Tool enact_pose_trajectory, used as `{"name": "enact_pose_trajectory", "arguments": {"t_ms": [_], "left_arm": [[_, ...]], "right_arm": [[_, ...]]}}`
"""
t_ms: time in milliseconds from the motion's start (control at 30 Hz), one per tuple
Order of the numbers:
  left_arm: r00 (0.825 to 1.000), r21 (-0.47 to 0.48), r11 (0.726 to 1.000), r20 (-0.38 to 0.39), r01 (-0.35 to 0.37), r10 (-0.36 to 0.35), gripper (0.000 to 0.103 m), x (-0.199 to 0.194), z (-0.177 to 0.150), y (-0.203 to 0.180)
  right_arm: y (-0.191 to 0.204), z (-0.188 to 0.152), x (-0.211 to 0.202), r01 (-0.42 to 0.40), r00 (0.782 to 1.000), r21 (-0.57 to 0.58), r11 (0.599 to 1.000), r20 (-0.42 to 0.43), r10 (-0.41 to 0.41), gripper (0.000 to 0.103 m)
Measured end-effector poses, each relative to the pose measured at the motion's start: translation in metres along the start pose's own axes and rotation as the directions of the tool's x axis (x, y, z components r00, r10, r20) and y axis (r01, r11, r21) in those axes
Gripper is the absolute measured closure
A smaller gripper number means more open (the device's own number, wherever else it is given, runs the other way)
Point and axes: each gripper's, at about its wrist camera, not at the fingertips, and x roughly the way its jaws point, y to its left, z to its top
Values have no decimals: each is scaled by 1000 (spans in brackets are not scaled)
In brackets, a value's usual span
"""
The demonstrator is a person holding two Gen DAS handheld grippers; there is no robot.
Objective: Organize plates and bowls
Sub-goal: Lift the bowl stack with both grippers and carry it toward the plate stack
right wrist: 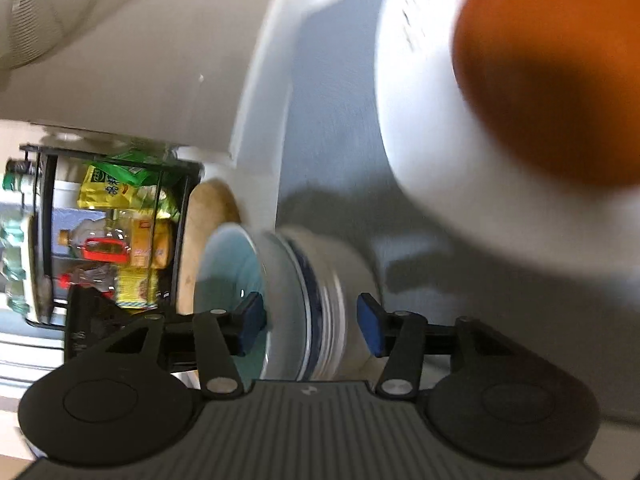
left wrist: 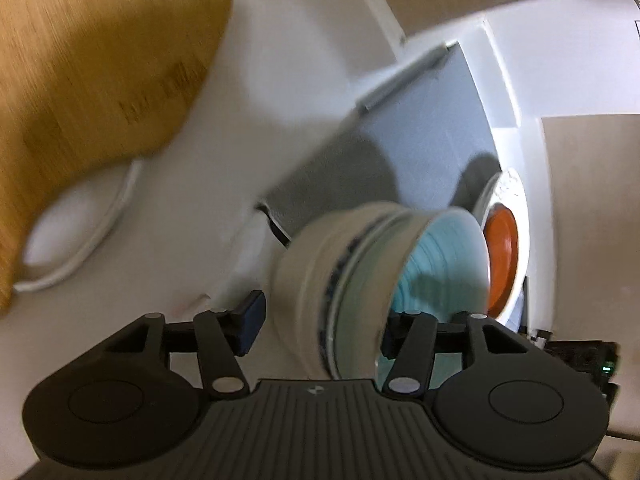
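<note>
- Grey mat [left wrist: 420, 128] over a white counter fills the left wrist view, with a bamboo board [left wrist: 92, 60] at upper left.
- Left gripper [left wrist: 320, 322] straddles the stack of nested bowls, ribbed cream outside and pale blue inside [left wrist: 380, 264]; the jaws stand part open, and blur hides whether the pads press.
- White plate carrying a small orange dish [left wrist: 502, 256] lies just beyond the stack.
- In the right wrist view, the right gripper [right wrist: 310, 324] straddles the same stack [right wrist: 316, 304] from the opposite rim, pads apart from the walls, holding nothing.
- Nearby is the plate with the orange dish [right wrist: 548, 80]; a black wire rack of packets [right wrist: 116, 236] is behind.
- Likely the stack is being released: spread both jaws evenly, then lift clear without catching a rim.
</note>
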Motion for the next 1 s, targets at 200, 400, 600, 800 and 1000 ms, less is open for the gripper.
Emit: {"name": "enact_pose_trajectory", "arguments": {"t_ms": [200, 400, 600, 800, 1000], "left_arm": [[1000, 25, 999, 14, -25, 25, 46, 2, 0, -9], [989, 102, 987, 85, -126, 117, 60, -9, -6, -31], [982, 109, 981, 116, -163, 150, 60, -18, -12, -36], [979, 149, 971, 109, -186, 171, 60, -11, -16, -42], [983, 157, 973, 106, -167, 152, 57, -6, -17, -40]], "right_arm": [[-11, -12, 12, -13, 999, 73, 997, 47, 10, 41], [10, -9, 4, 9, 998, -57, 998, 58, -6, 65], [4, -8, 0, -28, 997, -5, 1000, 72, 29, 66], [5, -8, -1, 8, 997, -48, 999, 71, -5, 72], [-4, -5, -2, -21, 998, -26, 999, 60, 22, 67]]}}
